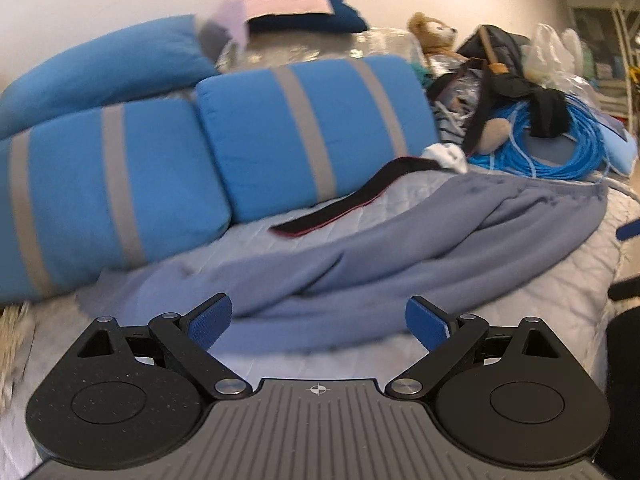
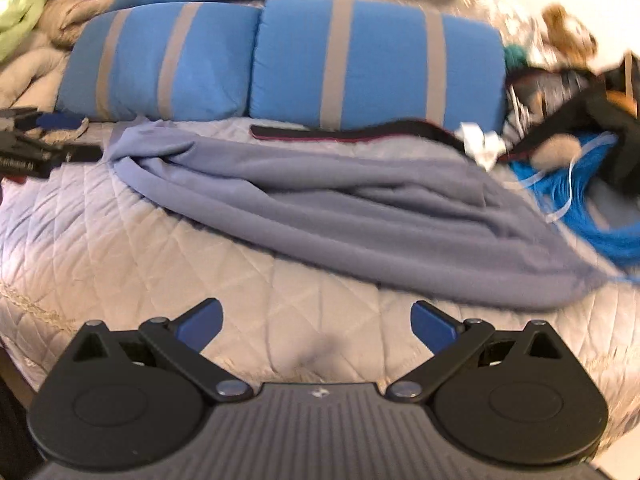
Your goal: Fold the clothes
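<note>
A grey-blue garment [image 1: 360, 264] lies crumpled in long folds across the quilted bed [image 1: 560, 304]. My left gripper [image 1: 318, 322] hovers open just above its near edge, nothing between the blue pads. In the right wrist view the same garment [image 2: 340, 208] stretches from upper left to lower right. My right gripper [image 2: 316, 326] is open over bare quilt [image 2: 120, 248], a short way in front of the cloth. The left gripper [image 2: 36, 144] shows at the far left edge of that view.
Two blue pillows with grey stripes [image 1: 304, 120] [image 2: 360, 60] line the back. A black strap [image 1: 360, 200] lies between pillows and garment. A coil of blue cable [image 1: 560, 148], bags and a teddy bear [image 1: 434, 34] crowd the right. Green and beige bedding [image 2: 36, 12] sits far left.
</note>
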Action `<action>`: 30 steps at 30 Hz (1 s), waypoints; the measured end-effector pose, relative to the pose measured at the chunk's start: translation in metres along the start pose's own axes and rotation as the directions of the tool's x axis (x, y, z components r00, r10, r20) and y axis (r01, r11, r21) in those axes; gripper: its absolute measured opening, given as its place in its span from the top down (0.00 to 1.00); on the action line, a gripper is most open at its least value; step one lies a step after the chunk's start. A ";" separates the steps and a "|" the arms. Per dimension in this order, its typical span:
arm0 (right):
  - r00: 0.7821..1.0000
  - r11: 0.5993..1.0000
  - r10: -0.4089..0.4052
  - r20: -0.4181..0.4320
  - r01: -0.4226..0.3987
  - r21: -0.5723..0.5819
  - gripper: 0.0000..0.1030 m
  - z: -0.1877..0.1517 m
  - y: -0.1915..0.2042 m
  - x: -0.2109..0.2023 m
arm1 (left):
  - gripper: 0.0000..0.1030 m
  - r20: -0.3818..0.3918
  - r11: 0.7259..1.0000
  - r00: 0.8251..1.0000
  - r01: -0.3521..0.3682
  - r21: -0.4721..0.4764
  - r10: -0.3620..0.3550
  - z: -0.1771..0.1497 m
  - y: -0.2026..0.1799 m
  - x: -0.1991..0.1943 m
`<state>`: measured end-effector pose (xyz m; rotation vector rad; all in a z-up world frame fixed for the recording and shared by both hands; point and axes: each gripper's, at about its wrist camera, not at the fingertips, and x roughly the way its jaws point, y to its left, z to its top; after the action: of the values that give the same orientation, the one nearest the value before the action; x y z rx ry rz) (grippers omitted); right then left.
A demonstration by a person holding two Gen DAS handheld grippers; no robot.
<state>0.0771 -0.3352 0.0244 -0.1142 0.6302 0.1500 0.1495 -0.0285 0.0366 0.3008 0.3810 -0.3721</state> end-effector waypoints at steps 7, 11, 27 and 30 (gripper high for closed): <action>0.996 0.986 0.055 0.066 -0.043 -0.161 0.01 0.020 0.062 0.019 | 0.07 -0.009 0.995 0.999 -0.043 -0.093 0.042 -0.034 0.022 -0.013; 0.992 0.959 0.080 0.103 -0.048 -0.280 0.05 0.032 0.099 0.040 | 0.07 -0.006 0.989 0.997 -0.072 -0.127 0.072 -0.044 0.043 -0.021; 0.962 0.654 -0.181 0.203 0.272 -0.706 0.17 0.027 0.152 0.103 | 0.07 -0.040 0.964 0.997 -0.073 -0.257 0.064 -0.043 0.066 -0.020; 0.966 0.572 -0.184 0.183 0.257 -0.779 0.18 0.028 0.155 0.113 | 0.07 -0.047 0.965 0.997 -0.070 -0.253 0.060 -0.045 0.065 -0.020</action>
<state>0.1565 -0.1663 -0.0294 -1.0729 0.4141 0.1857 0.1448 0.0509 0.0188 0.0692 0.4513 -0.2497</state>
